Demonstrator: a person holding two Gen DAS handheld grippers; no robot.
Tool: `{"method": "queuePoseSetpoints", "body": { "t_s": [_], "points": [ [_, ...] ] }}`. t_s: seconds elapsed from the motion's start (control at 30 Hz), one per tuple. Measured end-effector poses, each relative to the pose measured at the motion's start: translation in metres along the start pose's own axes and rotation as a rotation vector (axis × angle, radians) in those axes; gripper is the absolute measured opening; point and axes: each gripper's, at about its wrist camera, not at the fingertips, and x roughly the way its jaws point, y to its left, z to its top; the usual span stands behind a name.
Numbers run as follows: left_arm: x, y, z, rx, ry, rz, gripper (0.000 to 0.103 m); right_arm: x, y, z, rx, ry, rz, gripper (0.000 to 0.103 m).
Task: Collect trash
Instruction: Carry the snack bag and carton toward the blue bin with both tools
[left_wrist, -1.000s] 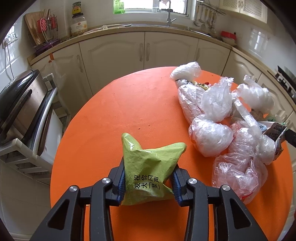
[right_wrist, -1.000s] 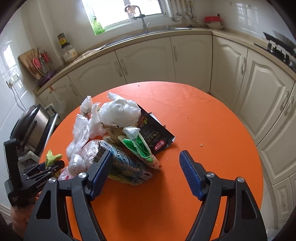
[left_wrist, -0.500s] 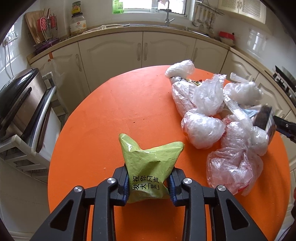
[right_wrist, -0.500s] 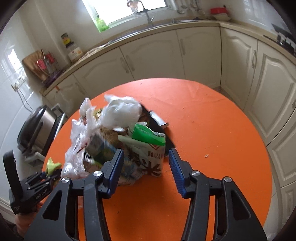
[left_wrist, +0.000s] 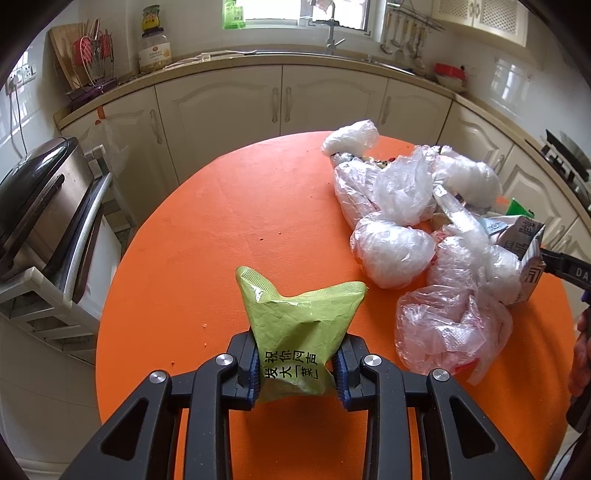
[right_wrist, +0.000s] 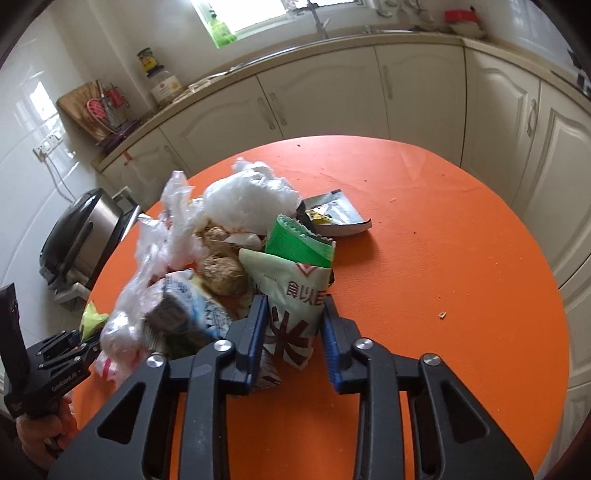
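My left gripper (left_wrist: 295, 354) has a yellow-green snack packet (left_wrist: 299, 321) between its blue pads, and its jaws are still closing on it just above the round orange table (left_wrist: 221, 229). A heap of clear plastic bags (left_wrist: 402, 192) lies to its right. In the right wrist view my right gripper (right_wrist: 293, 325) is closing its jaws, and both pads press a white and green food packet (right_wrist: 295, 291) at the near edge of the heap. A blue-white carton (right_wrist: 184, 314) lies just left of it. The left gripper (right_wrist: 79, 343) shows at far left.
A black and silver wrapper (right_wrist: 332, 218) and two brown lumps (right_wrist: 221, 275) lie in the heap. A steel countertop grill (left_wrist: 33, 206) stands on a rack left of the table. Cream cabinets (left_wrist: 221, 107) curve behind. A person's hand (right_wrist: 44, 439) holds the left gripper.
My right gripper dropped into the heap and its wide jaws closed around the white and green packet. The left jaws squeezed the yellow-green packet tighter and drew back a little.
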Motion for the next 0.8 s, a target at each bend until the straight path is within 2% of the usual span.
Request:
{"method": "queuePoseSetpoints", "body": {
  "t_s": [0.13, 0.5, 0.8],
  "points": [
    [-0.015, 0.001, -0.004, -0.004, -0.015, -0.012, 0.026, -0.021, 0.007, -0.007, -0.012, -0.038, -0.019, 0.017],
    [-0.081, -0.014, -0.02, 0.026, -0.093, -0.043, 0.025, -0.06, 0.0, -0.035, 0.024, -0.07, -0.052, 0.015],
    [-0.145, -0.055, -0.032, 0.1, -0.17, -0.136, 0.025, -0.119, -0.005, -0.053, 0.039, -0.157, -0.071, 0.015]
  ]
}}
